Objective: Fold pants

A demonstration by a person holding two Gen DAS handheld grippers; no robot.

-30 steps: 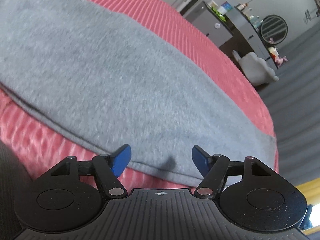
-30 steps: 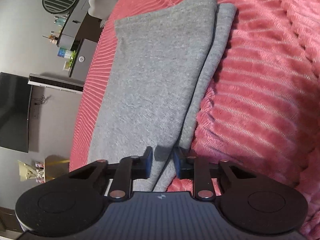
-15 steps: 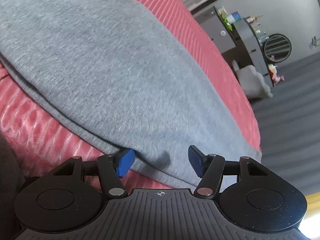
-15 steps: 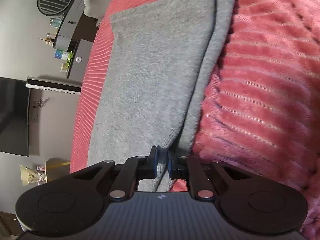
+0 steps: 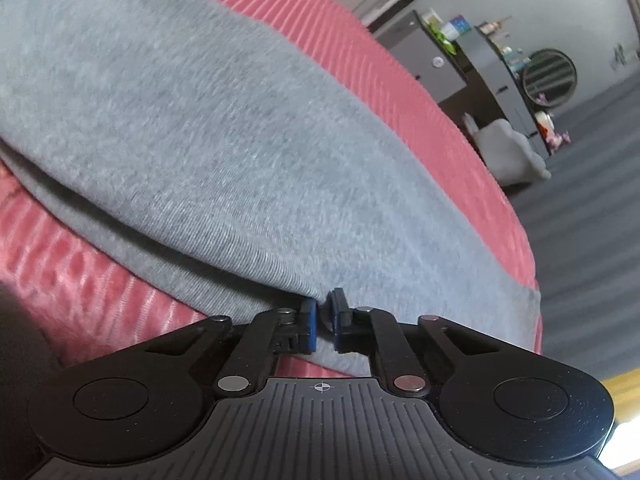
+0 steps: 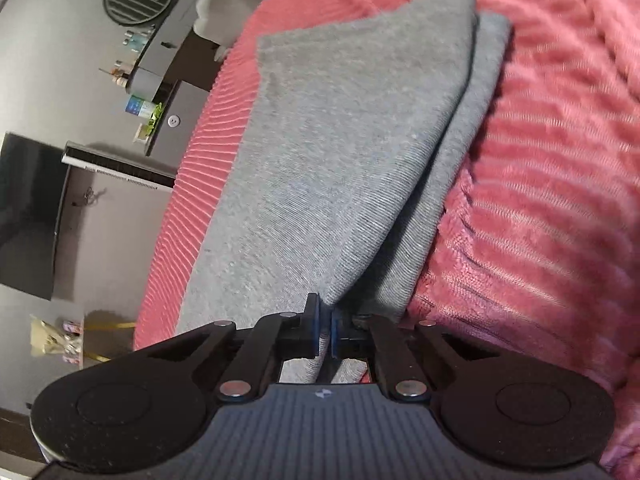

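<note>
1. Between the pads of the left gripper point(image 5: 323, 322) sat a pinch of the grey pants point(image 5: 224, 128), jaws pressed together on the near edge.
2. Right gripper point(image 6: 325, 330) was likewise clamped on that long edge, top layer only, it seemed.
3. Ahead of both tools the pants ran lengthwise, already doubled, flat on the pink bedspread point(image 6: 552, 184).
4. Judging from this, both arms were equally placed; the fold would go away from them.

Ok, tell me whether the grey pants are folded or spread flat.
Folded, at least once: in the right wrist view the grey pants lie doubled on the pink blanket, one layer's edge offset beside the other.
</note>
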